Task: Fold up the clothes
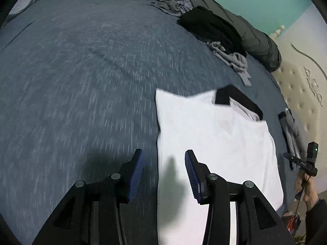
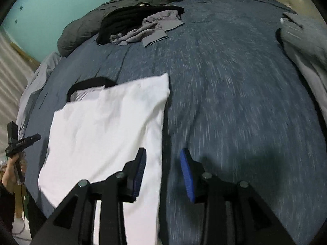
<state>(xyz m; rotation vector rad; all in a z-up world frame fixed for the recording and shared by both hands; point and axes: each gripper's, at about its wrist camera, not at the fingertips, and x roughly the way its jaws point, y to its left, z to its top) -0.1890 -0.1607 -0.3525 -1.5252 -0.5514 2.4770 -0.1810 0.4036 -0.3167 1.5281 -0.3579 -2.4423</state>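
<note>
1. The left gripper has its jaws wide apart and holds nothing; its blue ribbed pads hover above the blue bed sheet.
2. The right gripper is also wide open and empty, with the gap between its pads over the right edge of the shirt.
3. The white T-shirt lies flat on the sheet, partly folded into a long shape. In the left wrist view it fills the area from 6 o'clock to 3 o'clock; its left edge runs between the two left fingers.
4. In the right wrist view the same T-shirt lies from 6 o'clock toward 10 o'clock. The black collar is at its far end.
5. A black garment and a grey crumpled garment lie at 1 o'clock in the left view, well apart from the shirt.
6. A dark grey duvet is rolled along the far edge of the bed.
7. A person's hand shows at 9 o'clock in the right view, holding the handle of the other gripper.
8. Both views are blurred.
</note>
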